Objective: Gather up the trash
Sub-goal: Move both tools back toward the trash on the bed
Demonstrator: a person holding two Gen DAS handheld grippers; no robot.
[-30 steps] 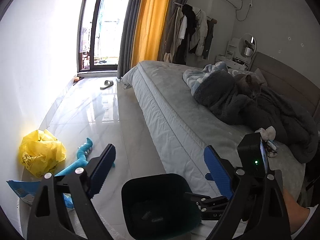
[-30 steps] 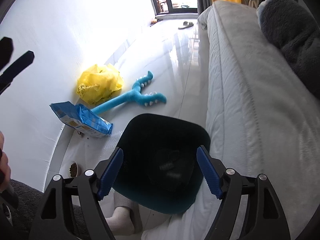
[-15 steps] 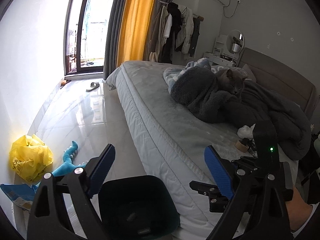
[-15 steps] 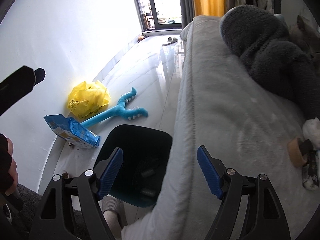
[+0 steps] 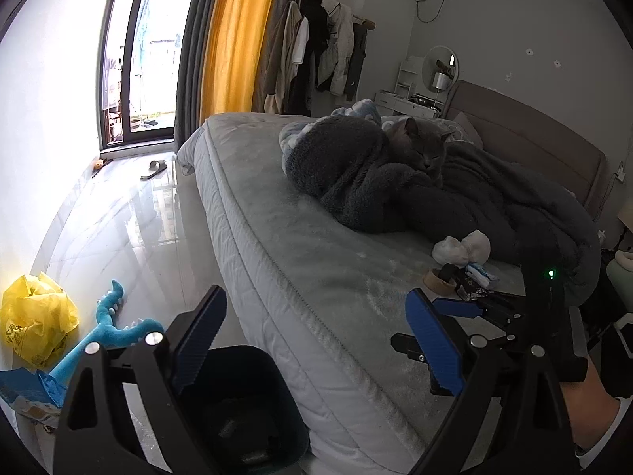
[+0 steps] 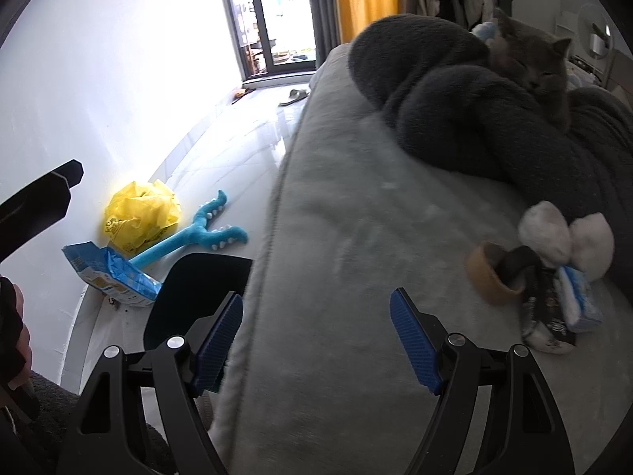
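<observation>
A small heap of trash lies on the grey bed (image 6: pixel 336 237), near the dark blanket: white crumpled tissues (image 6: pixel 565 233), a cardboard tape roll (image 6: pixel 490 273), a black wrapper (image 6: pixel 546 316) and a blue-white packet (image 6: pixel 581 301). The left wrist view shows the same tissues (image 5: pixel 461 247) and roll (image 5: pixel 437 281). My right gripper (image 6: pixel 316 332) is open and empty over the bed's edge, left of the heap. My left gripper (image 5: pixel 316 340) is open and empty, between the dark bin (image 5: pixel 245 407) and the mattress.
A grey cat (image 5: pixel 419 146) sleeps on the blanket (image 5: pixel 356 182). On the floor by the wall lie a yellow plastic bag (image 6: pixel 140 213), a blue packet (image 6: pixel 110 281) and a blue plush toy (image 6: pixel 198 233). The bin (image 6: pixel 194 289) stands against the bed.
Both views have swung right, away from the bin and onto the bed. The heap of trash has come into the right wrist view. Both grippers stayed open.
</observation>
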